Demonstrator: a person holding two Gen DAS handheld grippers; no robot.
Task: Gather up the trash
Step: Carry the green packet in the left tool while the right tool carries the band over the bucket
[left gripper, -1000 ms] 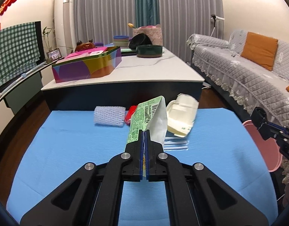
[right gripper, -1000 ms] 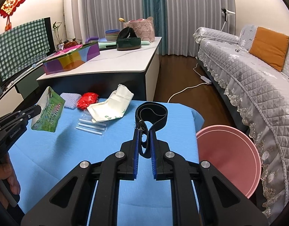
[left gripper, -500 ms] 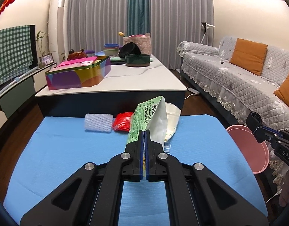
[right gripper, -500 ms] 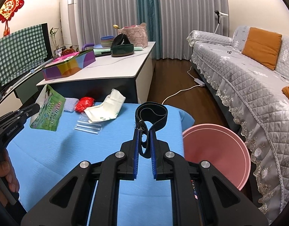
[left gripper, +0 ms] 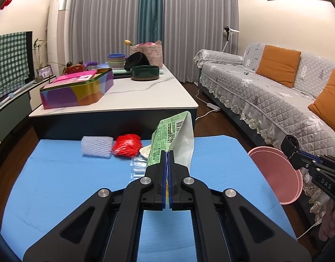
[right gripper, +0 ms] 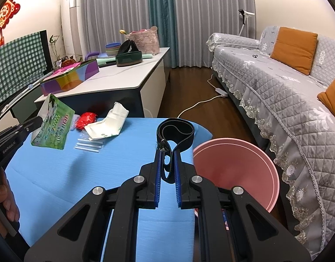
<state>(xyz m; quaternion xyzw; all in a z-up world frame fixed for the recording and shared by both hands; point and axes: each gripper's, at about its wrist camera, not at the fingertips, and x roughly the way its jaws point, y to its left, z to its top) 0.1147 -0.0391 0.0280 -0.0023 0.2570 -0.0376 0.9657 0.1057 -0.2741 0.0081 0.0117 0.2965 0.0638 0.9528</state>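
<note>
My left gripper (left gripper: 167,152) is shut on a green snack bag (left gripper: 171,139) and holds it upright above the blue table (left gripper: 58,185); the same bag (right gripper: 54,126) shows at the left of the right wrist view. My right gripper (right gripper: 168,152) is shut on a black elastic band (right gripper: 176,131), held over the table's right edge beside a pink bin (right gripper: 237,170). On the table lie a white foam net (left gripper: 97,146), red crumpled plastic (left gripper: 127,145), a white pouch (right gripper: 108,124) and clear wrappers (right gripper: 88,145).
A marble-topped counter (left gripper: 132,96) behind the table carries a colourful tin (left gripper: 78,90), bowls and a basket. A grey sofa (right gripper: 287,91) with orange cushions runs along the right. A white power cord (right gripper: 200,104) lies on the wooden floor.
Both grippers have shifted right with their loads. The pink bin now looms larger beside the right gripper, and the green bag covers most of the white pouch in the left wrist view.
</note>
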